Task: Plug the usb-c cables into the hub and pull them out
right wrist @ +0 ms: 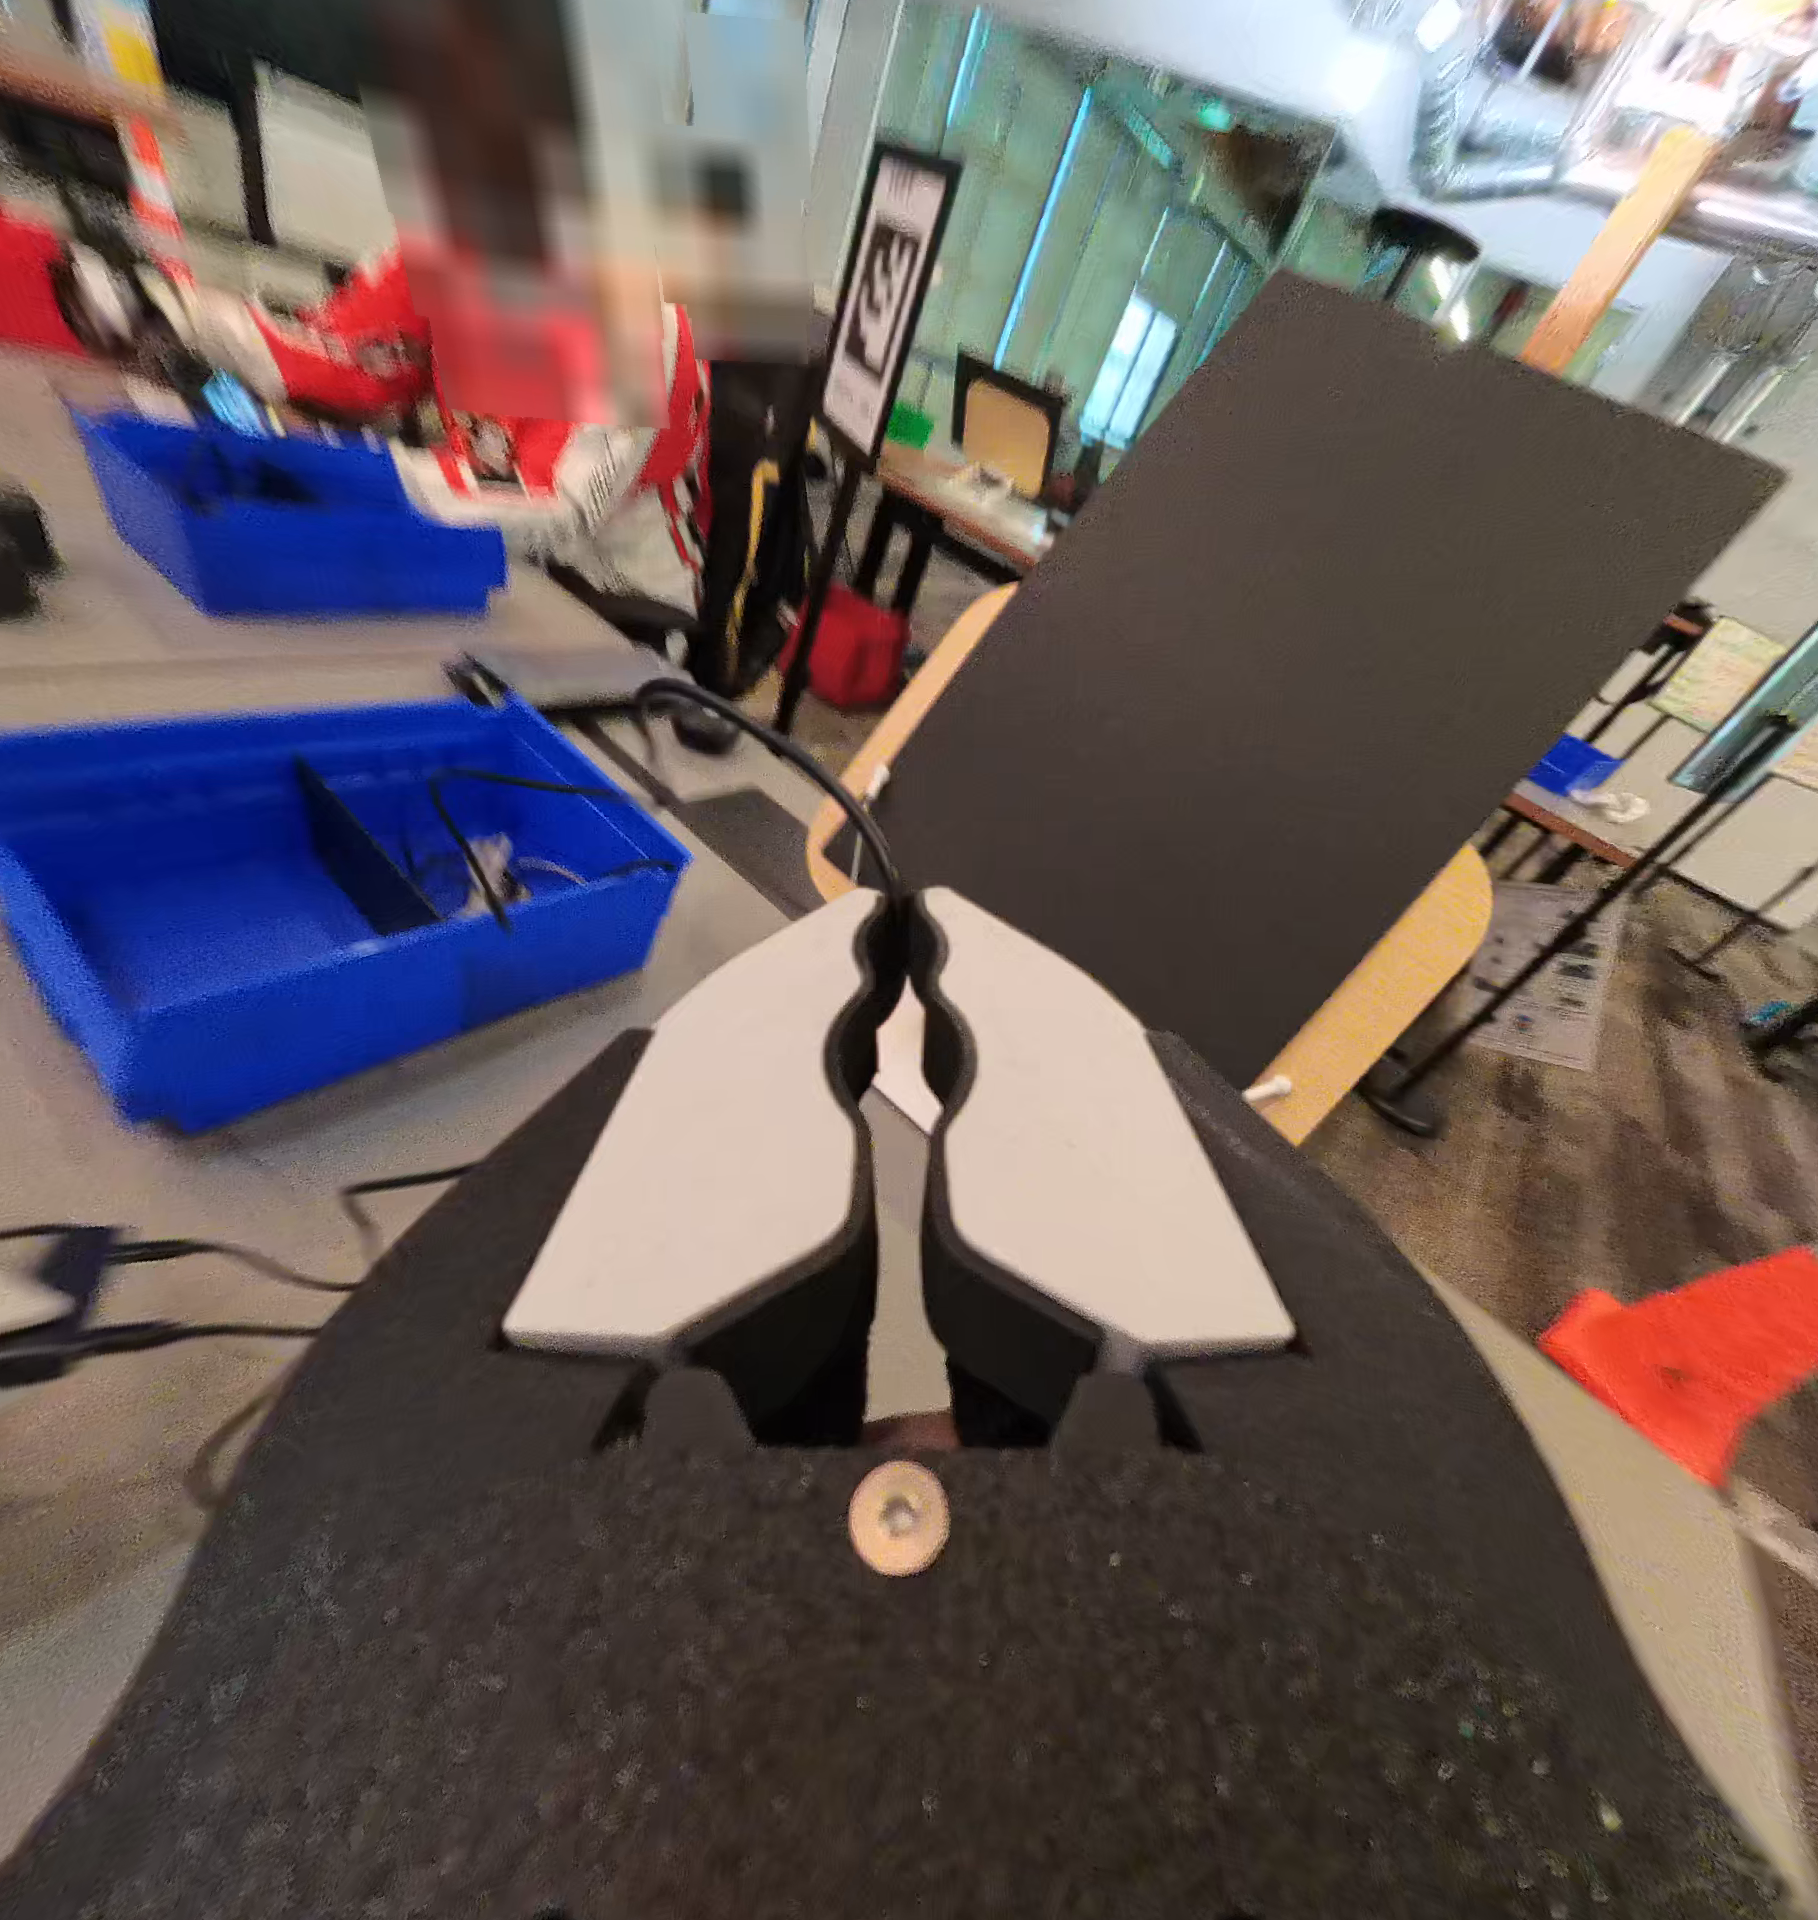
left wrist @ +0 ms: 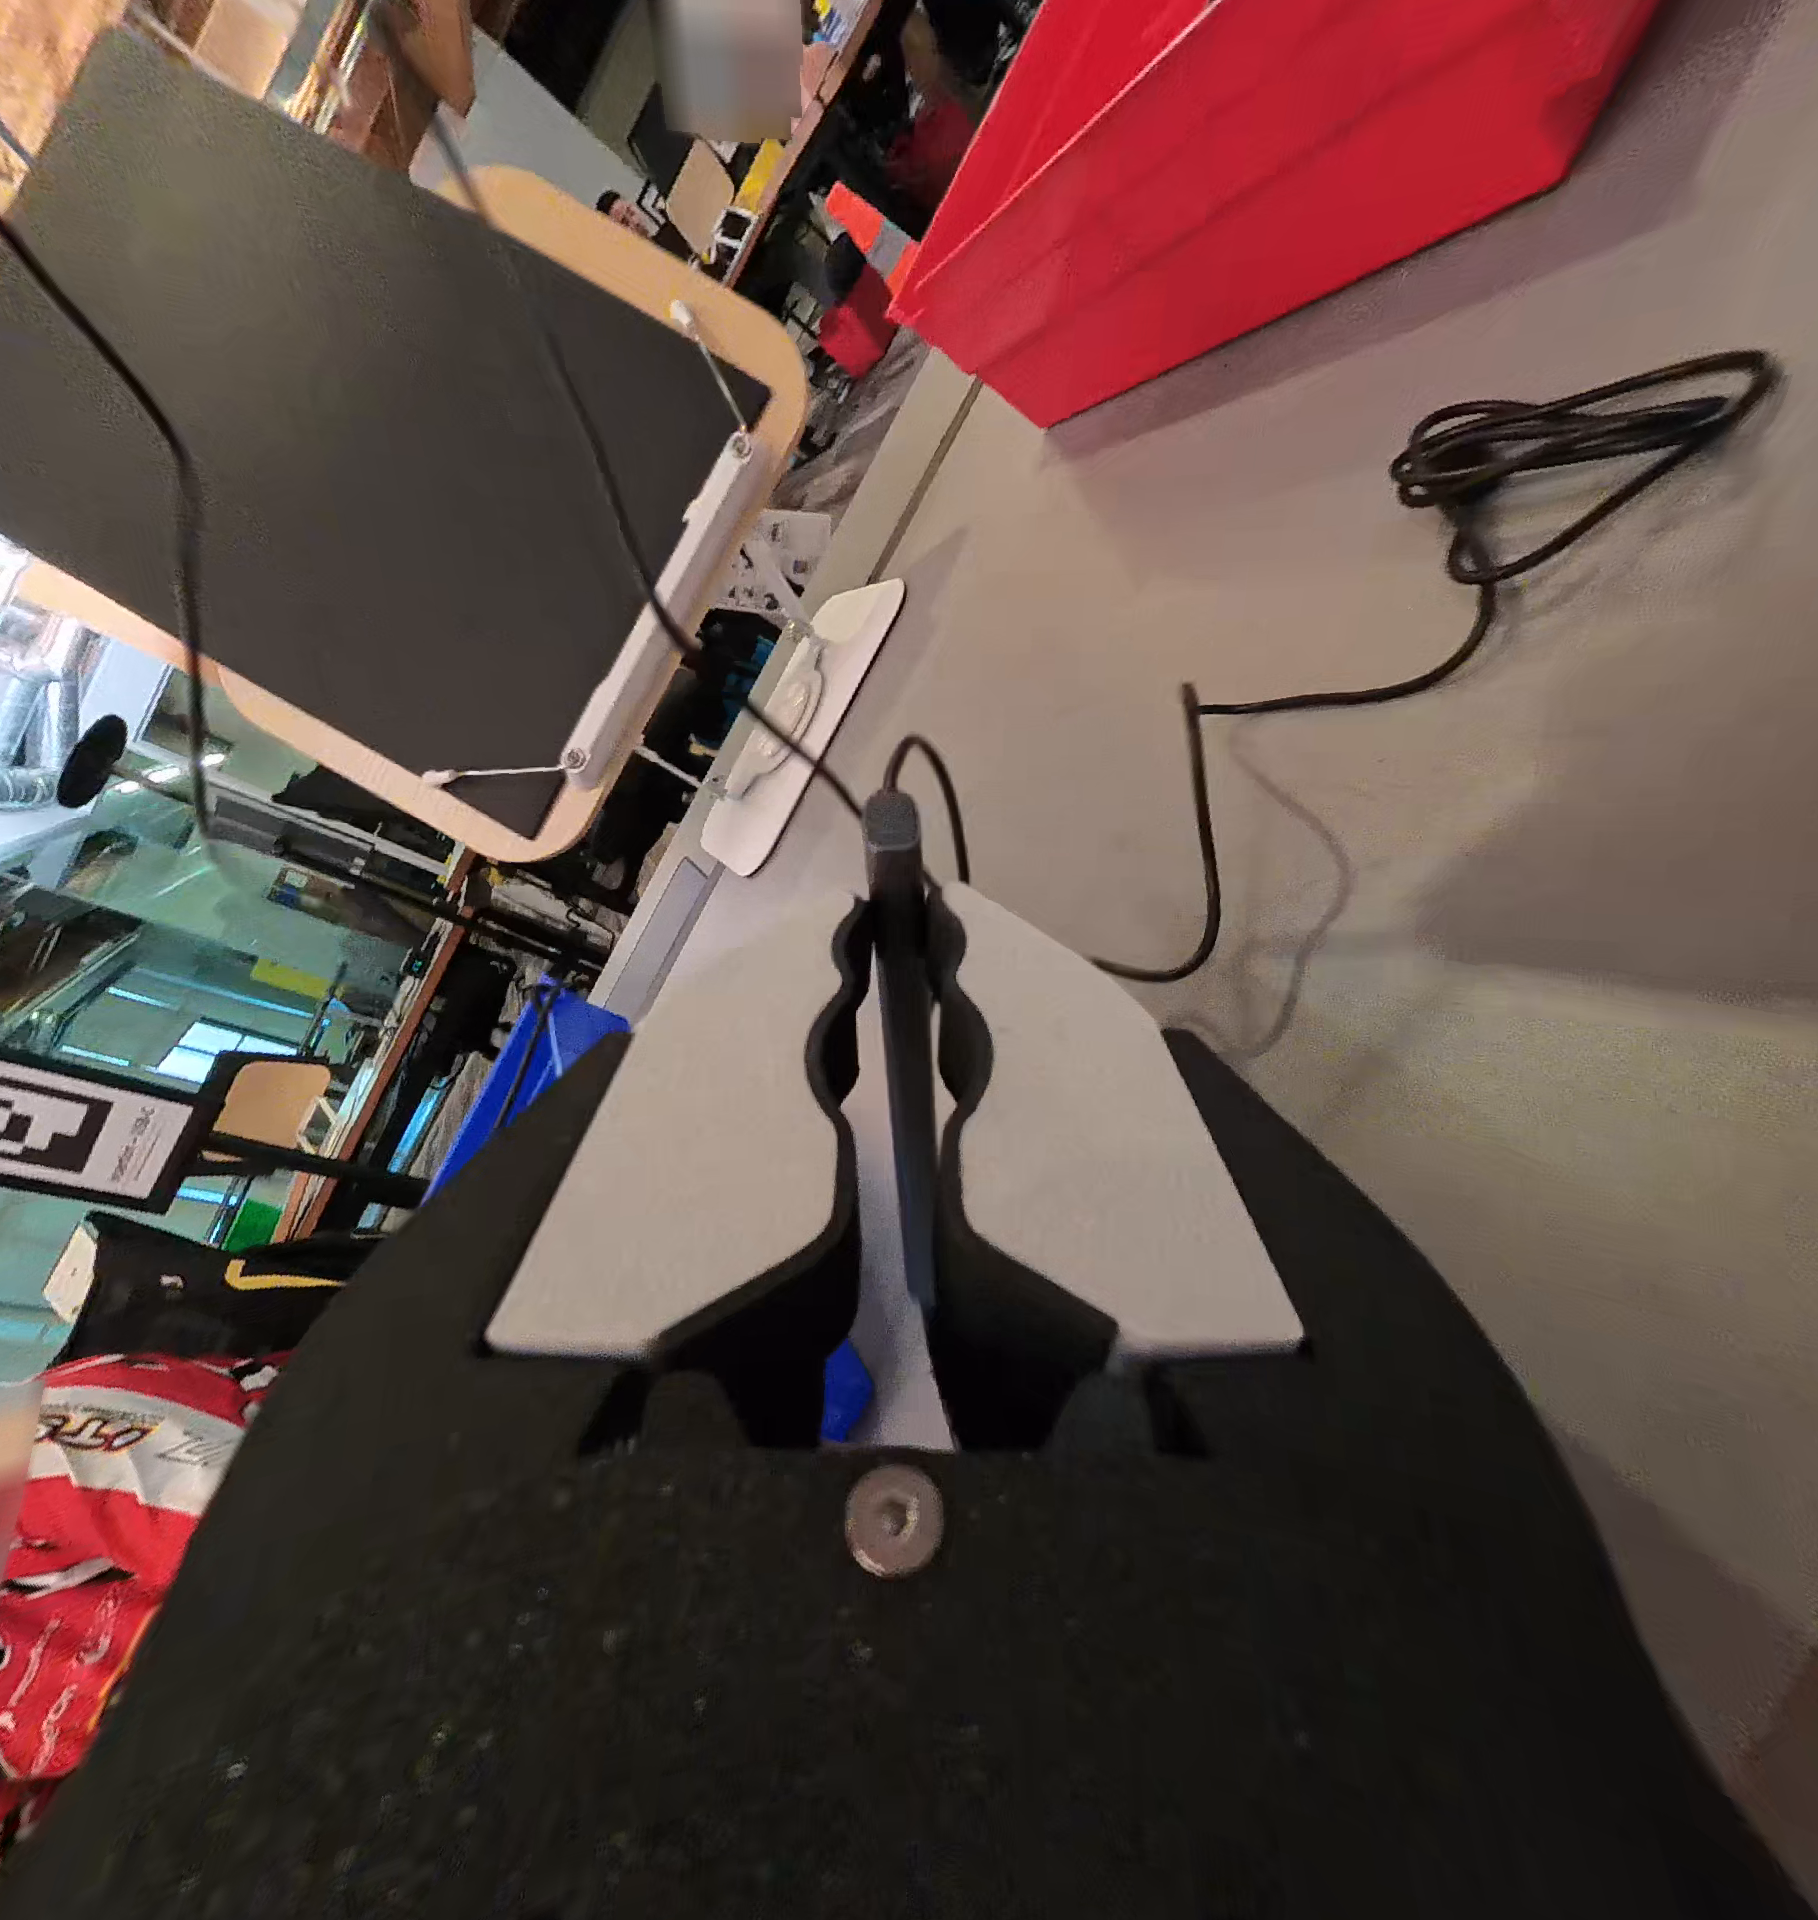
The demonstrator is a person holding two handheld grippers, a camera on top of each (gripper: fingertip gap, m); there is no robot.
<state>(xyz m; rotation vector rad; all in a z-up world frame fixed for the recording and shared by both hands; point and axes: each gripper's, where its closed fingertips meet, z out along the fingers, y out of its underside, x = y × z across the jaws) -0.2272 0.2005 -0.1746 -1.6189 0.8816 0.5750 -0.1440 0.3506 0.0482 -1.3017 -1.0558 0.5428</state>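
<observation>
Hub [left wrist: 900, 997]: slim dark grey bar, seen edge-on, pinched between the fingers of the left gripper [left wrist: 897, 914]. Long axis runs along the fingers, far end pointing forward past the tips; its own black lead [left wrist: 1206, 831] leaves that end, loops back and trails over the grey table [left wrist: 1507, 935] to a loose coil [left wrist: 1580, 447].

Right gripper [right wrist: 897, 940]: tongs pressed together on a black usb-c cable [right wrist: 832, 790] right at the tips. The cable arcs up and away to the left; plug not visible, so its heading cannot be told.

Beyond: blue bin [right wrist: 292, 894] left of the right gripper, black panel [right wrist: 1300, 675] ahead, red bag [left wrist: 1248, 177] on the table.
</observation>
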